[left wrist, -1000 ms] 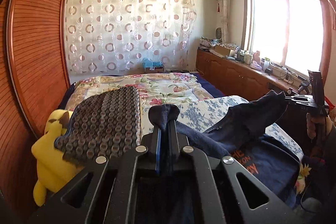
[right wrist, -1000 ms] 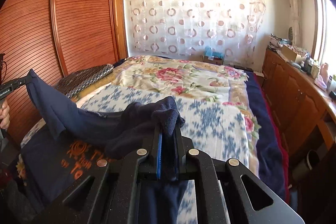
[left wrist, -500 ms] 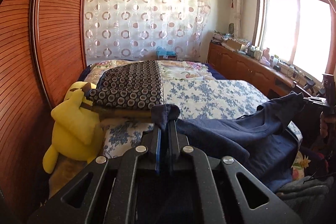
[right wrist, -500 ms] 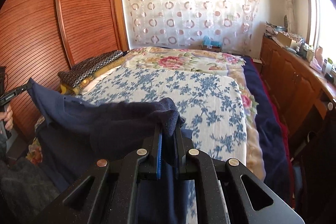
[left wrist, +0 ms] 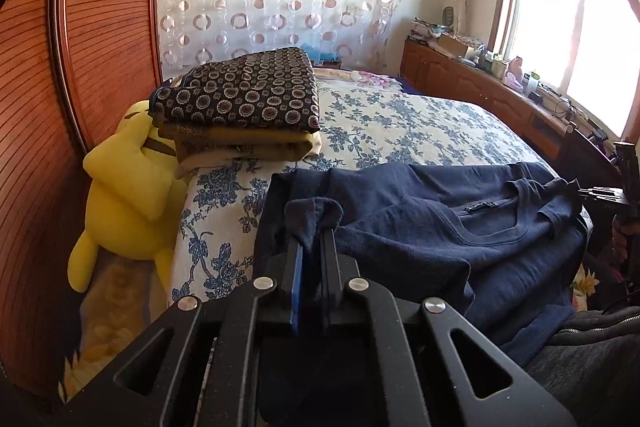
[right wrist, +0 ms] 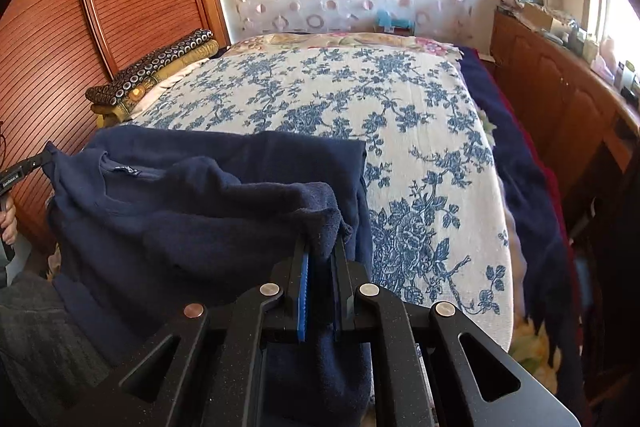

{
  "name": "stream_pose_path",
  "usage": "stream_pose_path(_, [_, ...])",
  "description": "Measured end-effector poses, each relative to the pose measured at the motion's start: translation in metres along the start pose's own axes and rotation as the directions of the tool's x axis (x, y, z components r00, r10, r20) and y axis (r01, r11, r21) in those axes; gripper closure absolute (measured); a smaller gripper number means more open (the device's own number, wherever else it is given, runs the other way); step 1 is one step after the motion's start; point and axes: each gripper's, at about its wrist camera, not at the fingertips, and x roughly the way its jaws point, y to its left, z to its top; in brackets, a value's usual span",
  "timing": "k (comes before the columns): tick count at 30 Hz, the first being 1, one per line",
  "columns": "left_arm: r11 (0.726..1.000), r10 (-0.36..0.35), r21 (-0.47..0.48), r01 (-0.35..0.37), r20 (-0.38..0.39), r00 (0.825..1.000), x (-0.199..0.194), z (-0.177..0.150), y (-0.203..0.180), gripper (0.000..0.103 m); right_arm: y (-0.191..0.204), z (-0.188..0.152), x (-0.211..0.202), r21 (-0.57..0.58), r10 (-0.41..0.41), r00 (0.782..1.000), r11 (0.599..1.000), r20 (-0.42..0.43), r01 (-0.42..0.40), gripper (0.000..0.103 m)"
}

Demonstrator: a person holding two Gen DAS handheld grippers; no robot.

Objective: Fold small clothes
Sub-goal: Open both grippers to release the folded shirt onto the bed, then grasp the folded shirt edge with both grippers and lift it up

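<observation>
A navy blue sweatshirt [left wrist: 460, 219] lies spread over the near edge of the bed, neckline up, and also shows in the right wrist view [right wrist: 180, 211]. My left gripper [left wrist: 314, 239] is shut on a bunched corner of the sweatshirt at its left side. My right gripper [right wrist: 322, 247] is shut on a bunched corner at its right side. Each gripper shows small at the far edge of the other's view: the right gripper [left wrist: 608, 193], the left gripper [right wrist: 24, 169].
The bed has a blue-flowered white cover [right wrist: 360, 107]. A stack of folded patterned blankets [left wrist: 244, 103] lies at its left edge, with a yellow plush toy [left wrist: 124, 195] beside it. A wooden wardrobe [left wrist: 80, 47] stands left, a wooden cabinet [left wrist: 480, 87] under the window right.
Both grippers have come down and back toward the near bed edge with the sweatshirt. The cloth was hanging stretched between them and now rests spread on the bed.
</observation>
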Motion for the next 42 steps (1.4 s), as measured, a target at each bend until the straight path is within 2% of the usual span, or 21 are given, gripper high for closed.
stream_pose_path(3, [1.000,-0.010,0.001,0.010,0.005,1.000,-0.002,0.002,0.001,0.089,0.000,0.002,-0.004,0.001,0.005,1.000,1.000,0.005,-0.005,0.094])
stream_pose_path(6, [1.000,-0.025,0.008,0.025,0.021,0.999,-0.005,0.006,0.000,0.070,-0.002,-0.001,-0.003,-0.002,0.001,1.000,1.000,0.004,-0.001,0.094])
stream_pose_path(7, [0.999,-0.039,0.010,0.038,0.031,0.999,-0.008,0.007,-0.002,0.059,-0.002,-0.002,-0.001,-0.005,0.000,1.000,1.000,0.004,0.000,0.094])
stream_pose_path(9, [0.998,-0.056,0.018,0.055,0.047,0.997,-0.012,0.011,-0.003,0.056,-0.002,-0.001,0.003,-0.012,0.000,1.000,1.000,0.006,0.000,0.094])
stream_pose_path(10, [0.998,-0.063,0.024,0.062,0.057,0.996,-0.015,0.014,-0.005,0.043,-0.002,-0.001,0.001,-0.013,0.004,1.000,1.000,0.009,-0.004,0.094])
stream_pose_path(11, [0.998,-0.063,0.028,0.061,0.067,0.996,-0.018,0.016,-0.007,0.025,-0.002,-0.001,0.000,-0.013,0.008,1.000,1.000,0.012,-0.008,0.094])
stream_pose_path(12, [0.998,-0.058,0.031,0.056,0.074,0.996,-0.019,0.019,-0.008,0.023,-0.002,-0.001,-0.001,-0.013,0.008,1.000,1.000,0.014,-0.008,0.094])
stream_pose_path(15, [0.998,-0.060,0.037,0.057,0.078,0.995,-0.018,0.029,-0.009,0.023,-0.003,0.002,-0.007,-0.020,0.005,0.999,1.000,0.032,-0.004,0.089])
stream_pose_path(17, [0.999,-0.028,0.030,0.026,0.079,0.996,-0.014,0.037,-0.007,0.023,-0.002,0.005,-0.015,-0.030,0.006,0.999,1.000,0.051,-0.004,0.086])
stream_pose_path(18, [0.999,-0.026,0.029,0.023,0.078,0.997,-0.011,0.040,-0.006,0.023,-0.002,0.008,-0.018,-0.037,-0.001,0.998,0.999,0.061,0.003,0.082])
stream_pose_path(20, [0.999,-0.028,0.022,0.026,0.068,0.997,-0.004,0.047,-0.003,0.023,-0.003,0.014,-0.024,-0.047,-0.008,0.996,0.999,0.086,0.012,0.067])
stream_pose_path(24, [1.000,-0.009,0.030,0.006,0.081,0.997,0.005,0.058,0.000,0.023,-0.005,0.027,-0.027,-0.063,-0.029,0.992,0.997,0.120,0.037,0.057])
stream_pose_path(29, [0.999,-0.022,0.048,0.017,0.104,0.994,0.008,0.071,0.000,0.023,-0.011,0.042,-0.011,-0.064,-0.031,0.990,0.997,0.138,0.040,0.055])
stream_pose_path(32, [0.998,-0.029,0.058,0.024,0.098,0.995,0.015,0.076,0.000,0.023,-0.018,0.050,0.015,-0.043,-0.011,0.995,0.999,0.099,0.016,0.054])
stream_pose_path(37, [0.998,-0.040,0.055,0.039,0.026,0.999,0.041,0.082,0.005,0.023,-0.029,0.054,0.064,-0.025,0.005,1.000,1.000,-0.001,-0.005,0.054])
stream_pose_path(42, [0.997,-0.042,0.058,0.044,-0.037,0.998,0.065,0.081,0.009,0.027,-0.031,0.060,0.089,-0.026,0.003,0.998,1.000,-0.055,-0.004,0.054])
